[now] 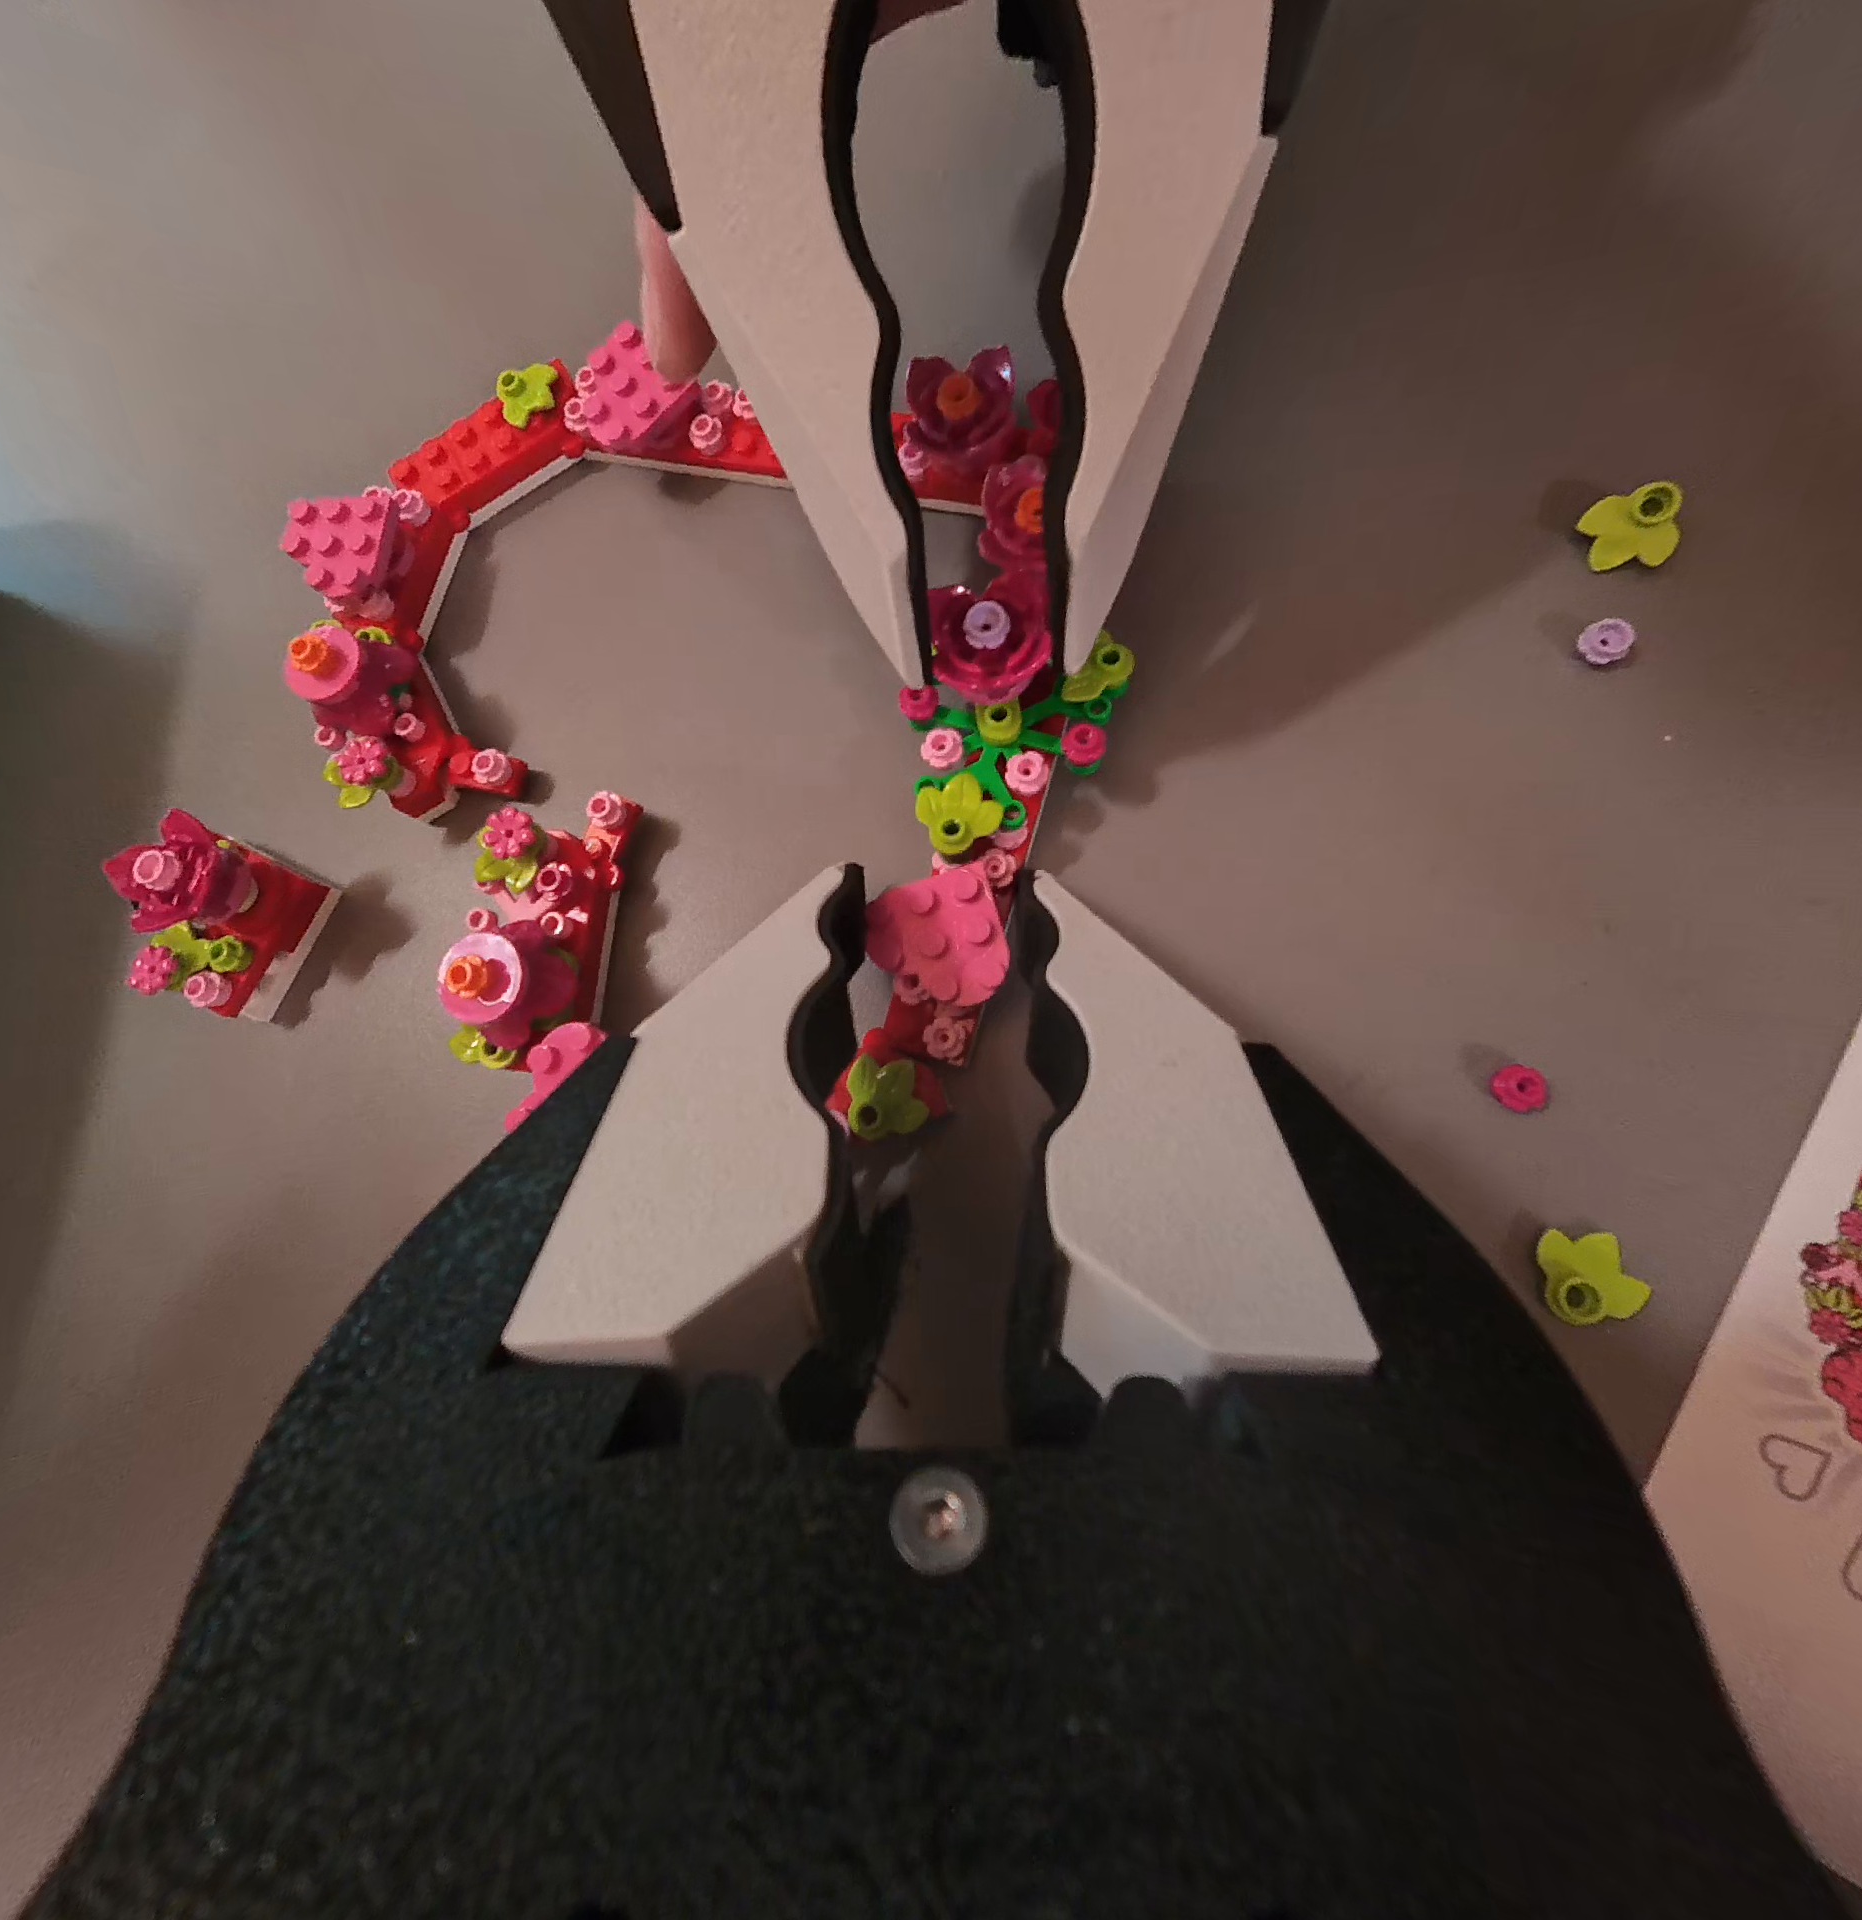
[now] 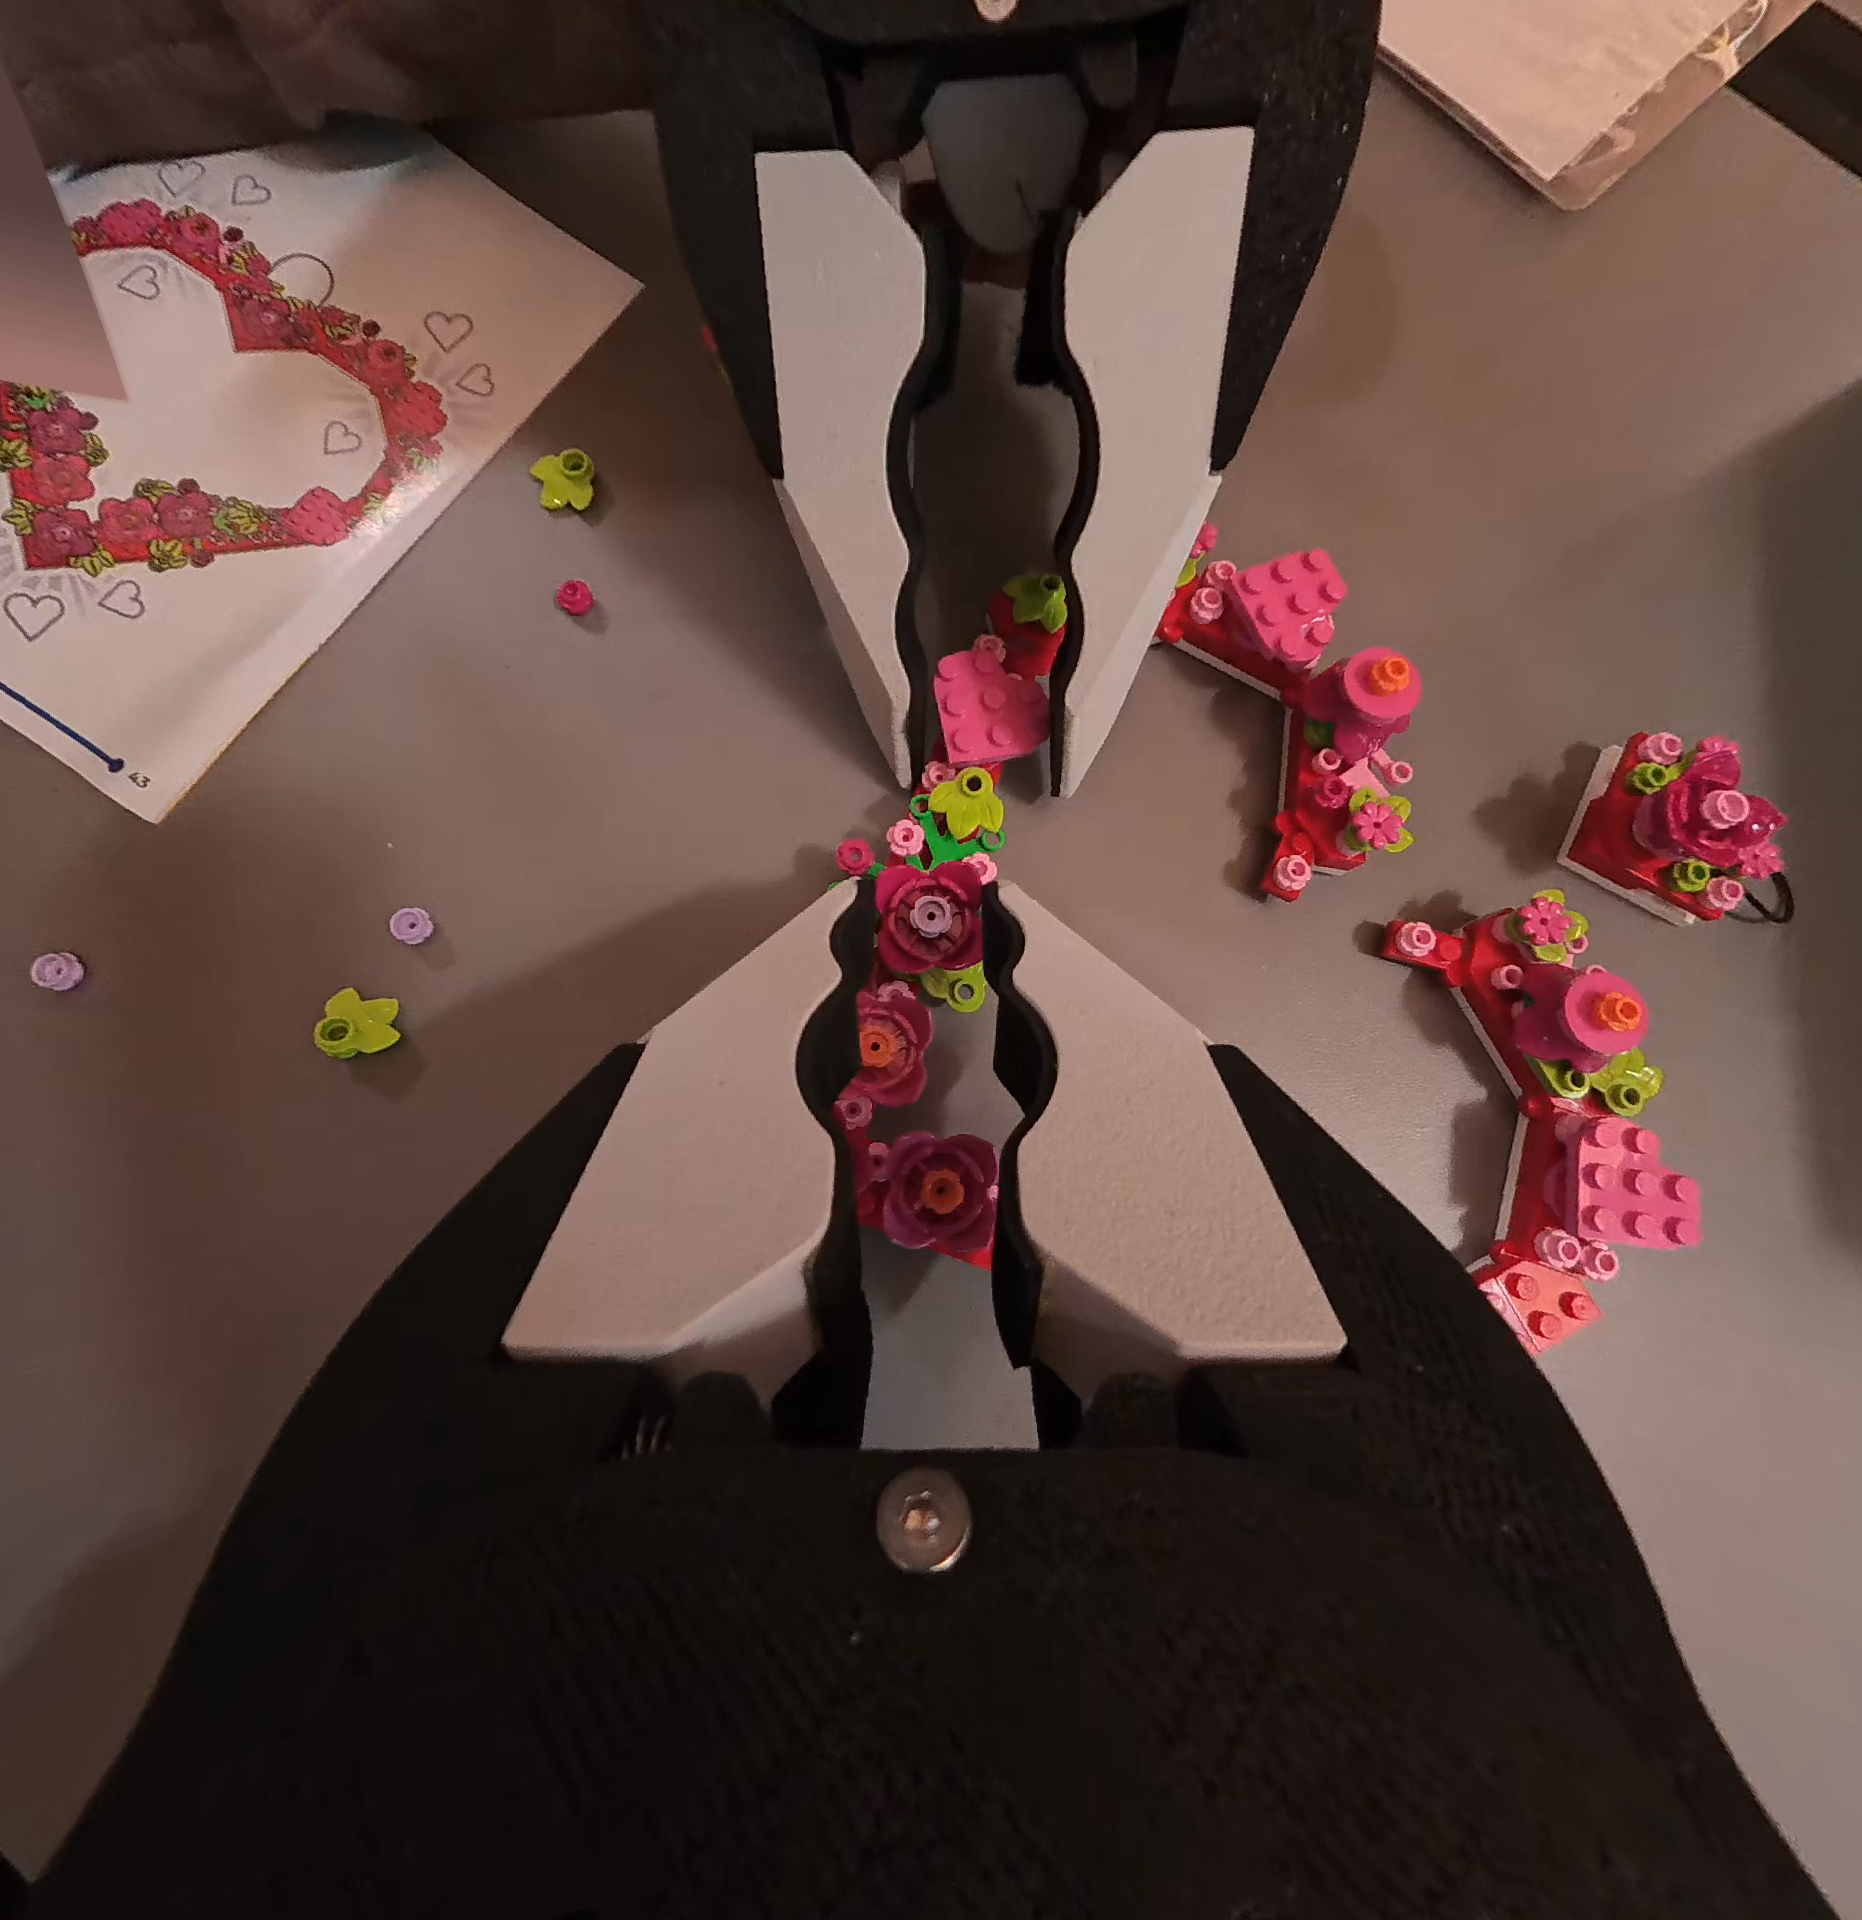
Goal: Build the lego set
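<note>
Left gripper (image 1: pixel 942 883) fingers narrowed around the pink-heart end of the red flowered strip (image 1: pixel 994 790), pads close beside the pink heart plate (image 1: pixel 942 940); whether they actually press on it cannot be told. Right gripper (image 2: pixel 922 894) faces it head-on, fingers likewise narrowed to either side of the magenta rose (image 2: pixel 927 920) at the strip's other end; contact there is also not clear. Judgement: the strip is bracketed end to end so it cannot slide or twist while being pressed or shifted, each tool bracing against the other. The strip lies on the grey table (image 1: pixel 1374 831) between the two tips, its green leaf sprig (image 1: pixel 1000 727) exposed in the gap. Further out: a curved red section (image 1: pixel 459 520) with pink hearts, a shorter red section (image 1: pixel 548 935), and a small rose block (image 1: pixel 215 909), all apart from the strip, so the heart outline looks unfinished. Loose pieces lie scattered on the far side: lime leaves (image 1: pixel 1628 525), a lilac stud (image 1: pixel 1605 641), a magenta stud (image 1: pixel 1518 1088). Instruction sheet (image 2: pixel 231 436) sits at the table edge, showing the finished heart.
</note>
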Available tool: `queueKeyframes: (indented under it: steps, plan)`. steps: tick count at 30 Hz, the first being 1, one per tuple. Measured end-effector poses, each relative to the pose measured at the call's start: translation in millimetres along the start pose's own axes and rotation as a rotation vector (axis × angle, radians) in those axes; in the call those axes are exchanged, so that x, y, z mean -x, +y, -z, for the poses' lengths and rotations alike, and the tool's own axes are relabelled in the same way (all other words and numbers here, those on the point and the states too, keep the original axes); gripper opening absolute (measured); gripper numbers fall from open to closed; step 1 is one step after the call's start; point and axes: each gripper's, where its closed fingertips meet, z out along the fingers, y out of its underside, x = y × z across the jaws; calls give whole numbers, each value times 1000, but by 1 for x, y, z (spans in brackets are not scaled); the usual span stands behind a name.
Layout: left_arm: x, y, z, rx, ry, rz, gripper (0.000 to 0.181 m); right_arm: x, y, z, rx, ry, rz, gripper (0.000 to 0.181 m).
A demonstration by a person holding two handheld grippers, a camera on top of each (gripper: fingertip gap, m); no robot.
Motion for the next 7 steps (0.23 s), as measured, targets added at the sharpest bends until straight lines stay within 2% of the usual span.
queueKeyframes:
  steps: [7]
  plan:
    - [0, 0, 0, 1, -1, 1, 27, 0, 0, 0, 6, 16, 15, 19]
